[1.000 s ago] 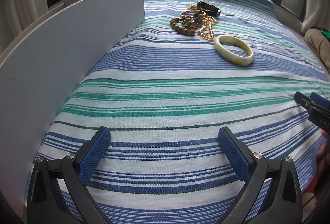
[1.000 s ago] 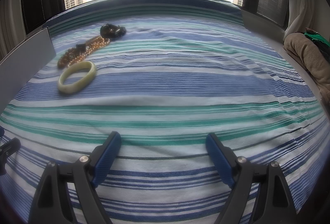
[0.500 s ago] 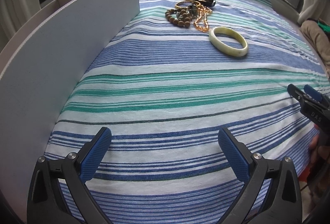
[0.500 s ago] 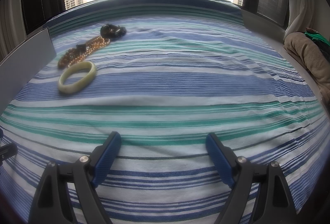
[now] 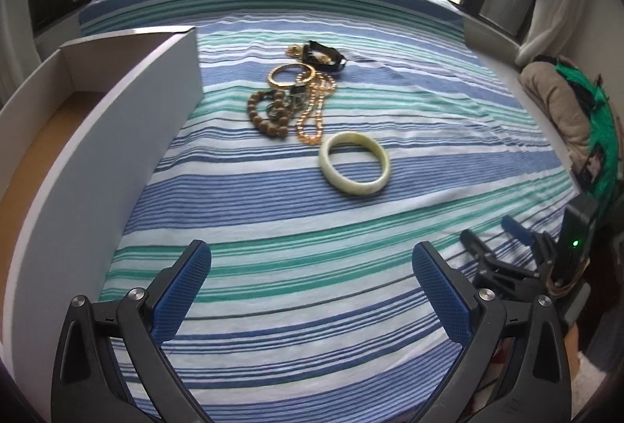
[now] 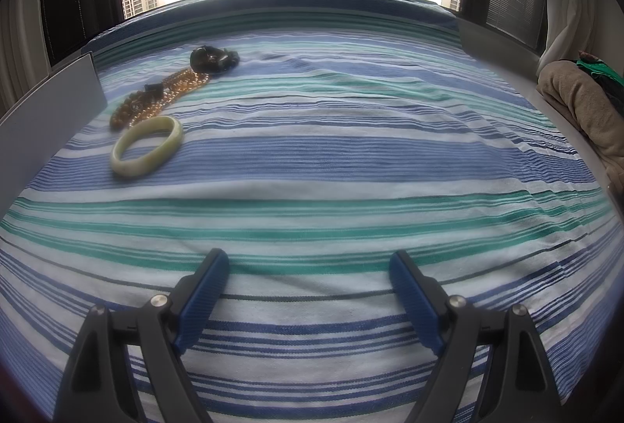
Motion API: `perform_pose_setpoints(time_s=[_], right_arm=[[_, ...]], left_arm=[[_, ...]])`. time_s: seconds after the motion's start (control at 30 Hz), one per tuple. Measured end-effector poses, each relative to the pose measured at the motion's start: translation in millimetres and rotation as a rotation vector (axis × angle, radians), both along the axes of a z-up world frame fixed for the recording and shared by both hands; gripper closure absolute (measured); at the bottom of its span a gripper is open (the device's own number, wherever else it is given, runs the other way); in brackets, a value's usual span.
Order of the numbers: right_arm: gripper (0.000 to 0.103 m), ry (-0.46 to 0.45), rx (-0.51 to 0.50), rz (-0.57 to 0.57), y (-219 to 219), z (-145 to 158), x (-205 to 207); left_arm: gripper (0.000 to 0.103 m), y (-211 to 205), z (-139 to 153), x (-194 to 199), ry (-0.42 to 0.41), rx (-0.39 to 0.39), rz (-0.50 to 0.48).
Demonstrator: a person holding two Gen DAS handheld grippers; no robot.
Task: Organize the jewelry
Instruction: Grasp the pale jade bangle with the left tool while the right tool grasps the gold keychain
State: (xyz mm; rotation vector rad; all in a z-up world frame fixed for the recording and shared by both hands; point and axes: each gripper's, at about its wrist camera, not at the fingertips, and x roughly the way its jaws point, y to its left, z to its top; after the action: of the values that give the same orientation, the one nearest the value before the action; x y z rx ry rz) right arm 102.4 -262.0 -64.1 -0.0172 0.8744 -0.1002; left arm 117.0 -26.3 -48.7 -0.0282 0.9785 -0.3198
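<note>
A pale green bangle [image 5: 354, 163] [image 6: 147, 145] lies flat on the striped cloth [image 5: 312, 228]. Just beyond it sits a jewelry pile: a wooden bead bracelet [image 5: 265, 115], a gold bead chain [image 5: 312, 111] [image 6: 175, 91], a gold ring bangle [image 5: 290, 75] and a black band [image 5: 323, 55] [image 6: 212, 58]. An open white box [image 5: 117, 134] with a brown floor stands at the left. My left gripper [image 5: 311, 269] hovers open and empty, well short of the bangle. My right gripper [image 6: 308, 269] [image 5: 495, 234] is open and empty too, low over the cloth at the right.
A folded beige cloth [image 6: 581, 103] [image 5: 553, 103] with green fabric lies on the ledge at the right. The box wall [image 6: 50, 103] borders the cloth on the left. Windows with buildings outside fill the far side.
The left gripper has risen and tilted, so the box interior and more of the right gripper have come into view. The right gripper has stayed still. No jewelry has moved.
</note>
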Motion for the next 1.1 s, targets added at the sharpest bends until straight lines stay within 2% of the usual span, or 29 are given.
perform_pose_setpoints(time_s=[0.07,0.13,0.27,0.47,0.5,0.57,0.63,0.67,0.7,0.73,0.77,0.8,0.83,0.93,1.0,1.1], right_arm=[[0.017,0.0,0.0,0.0,0,0,0],[0.017,0.0,0.0,0.0,0,0,0],[0.017,0.0,0.0,0.0,0,0,0],[0.017,0.0,0.0,0.0,0,0,0],[0.017,-0.001,0.0,0.0,0,0,0],[0.017,-0.001,0.001,0.0,0,0,0],[0.017,0.0,0.0,0.0,0,0,0],[0.017,0.0,0.0,0.0,0,0,0],[0.017,0.0,0.0,0.0,0,0,0],[0.017,0.0,0.0,0.0,0,0,0],[0.017,0.0,0.0,0.0,0,0,0],[0.017,0.0,0.0,0.0,0,0,0],[0.017,0.0,0.0,0.0,0,0,-1],[0.017,-0.001,0.001,0.0,0,0,-1],[0.017,-0.001,0.003,0.0,0,0,0],[0.016,0.0,0.009,0.002,0,1,1]], left_arm=[[0.001,-22,0,14,-0.006,0.011,-0.055],[0.001,-42,-8,34,-0.01,0.067,-0.068],[0.004,-51,-34,77,0.012,0.122,0.034],[0.01,-63,-73,104,0.074,0.259,0.067],[0.009,-61,-76,106,0.077,0.269,0.079],[0.009,-56,-78,107,0.088,0.238,0.096],[0.018,-53,-78,106,0.101,0.194,0.092],[0.023,-53,-77,105,0.092,0.196,0.083],[0.039,-55,-75,103,0.083,0.191,0.061],[0.069,-58,-72,101,0.074,0.194,0.038],[0.086,-62,-70,100,0.073,0.198,0.016],[0.093,-65,-68,99,0.074,0.223,0.018],[0.095,-66,-68,99,0.081,0.221,0.017],[0.095,-55,-63,92,0.105,0.153,0.037],[0.095,-37,-57,80,0.111,0.087,0.059],[0.095,-5,-45,56,0.091,0.047,0.103]])
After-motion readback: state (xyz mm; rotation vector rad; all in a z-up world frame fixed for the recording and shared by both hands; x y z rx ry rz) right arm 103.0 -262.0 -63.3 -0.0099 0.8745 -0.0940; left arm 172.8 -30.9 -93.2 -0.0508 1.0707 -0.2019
